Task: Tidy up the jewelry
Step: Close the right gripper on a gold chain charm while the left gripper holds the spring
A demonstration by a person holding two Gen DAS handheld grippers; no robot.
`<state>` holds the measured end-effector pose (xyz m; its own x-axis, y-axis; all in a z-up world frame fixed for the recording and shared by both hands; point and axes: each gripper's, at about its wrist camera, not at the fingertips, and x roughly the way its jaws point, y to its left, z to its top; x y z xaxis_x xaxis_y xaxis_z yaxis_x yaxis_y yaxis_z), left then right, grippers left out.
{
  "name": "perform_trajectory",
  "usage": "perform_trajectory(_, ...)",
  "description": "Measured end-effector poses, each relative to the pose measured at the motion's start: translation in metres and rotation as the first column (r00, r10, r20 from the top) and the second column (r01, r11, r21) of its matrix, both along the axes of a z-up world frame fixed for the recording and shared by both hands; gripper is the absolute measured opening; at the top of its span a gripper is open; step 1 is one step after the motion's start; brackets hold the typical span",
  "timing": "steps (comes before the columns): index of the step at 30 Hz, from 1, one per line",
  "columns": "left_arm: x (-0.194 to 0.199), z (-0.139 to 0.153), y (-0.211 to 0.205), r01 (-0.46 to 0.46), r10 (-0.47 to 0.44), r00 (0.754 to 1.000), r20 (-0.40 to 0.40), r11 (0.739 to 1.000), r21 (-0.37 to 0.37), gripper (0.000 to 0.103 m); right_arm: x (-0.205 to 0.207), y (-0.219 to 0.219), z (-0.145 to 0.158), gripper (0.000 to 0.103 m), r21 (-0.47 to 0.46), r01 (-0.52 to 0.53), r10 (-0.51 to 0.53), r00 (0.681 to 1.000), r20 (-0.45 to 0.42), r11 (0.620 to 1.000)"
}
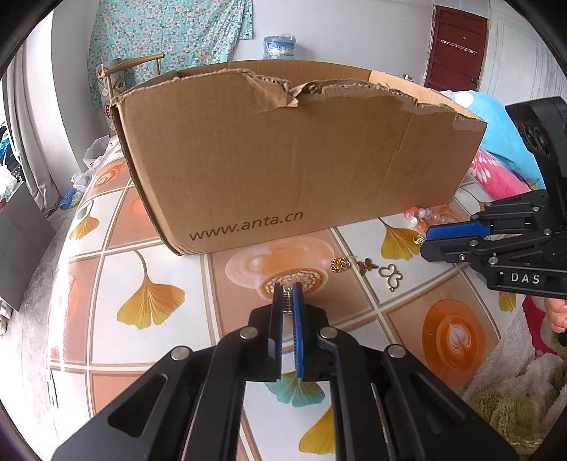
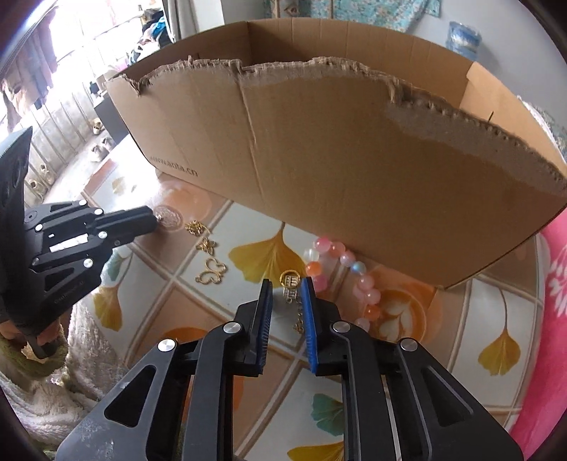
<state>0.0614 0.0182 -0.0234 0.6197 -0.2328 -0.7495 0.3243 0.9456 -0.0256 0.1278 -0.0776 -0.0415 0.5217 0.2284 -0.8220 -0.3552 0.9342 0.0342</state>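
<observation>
Barely started, I'd say: left gripper (image 1: 287, 289) nearly closed on a small silver ring (image 1: 286, 301), right gripper (image 2: 286, 283) part-open around a gold ring (image 2: 290, 277), while bead bracelet (image 2: 349, 280) and gold charms (image 2: 209, 257) lie loose near the cardboard box (image 2: 354, 177).

This is a lived-in room of a home, likely a bedroom or a living room. A floral cloth (image 1: 170, 32) hangs on the wall beside a wooden chair (image 1: 134, 67), and a dark red door (image 1: 455, 49) carries a rack of hooks (image 1: 459, 46). A pink flowered blanket (image 2: 556, 283) and a fluffy cover (image 2: 53, 372) lie at the bench (image 1: 117, 255), which has a printed oilcloth. Clothes (image 2: 32, 64) hang at the bright window, with shoes (image 2: 101, 147) on the floor.
</observation>
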Motion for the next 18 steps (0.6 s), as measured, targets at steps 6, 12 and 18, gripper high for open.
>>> perform_trajectory(6, 0.000, 0.000, 0.000, 0.002, -0.002, 1.000, 0.001, 1.000, 0.002, 0.005, -0.002, 0.007, -0.001, 0.005, -0.037, -0.025, 0.025, 1.000, 0.000, 0.999)
perform_trajectory(12, 0.000, 0.000, 0.000, 0.003, -0.003, 1.000, 0.003, 1.000, 0.002, 0.005, 0.004, -0.021, 0.009, 0.005, 0.242, 0.024, 0.000, 0.995, -0.102, 0.970)
perform_trajectory(18, 0.000, -0.001, 0.000, 0.003, -0.003, 1.000, 0.005, 1.000, 0.004, 0.005, 0.004, -0.037, 0.022, 0.005, 0.368, 0.033, 0.002, 0.995, -0.096, 0.929)
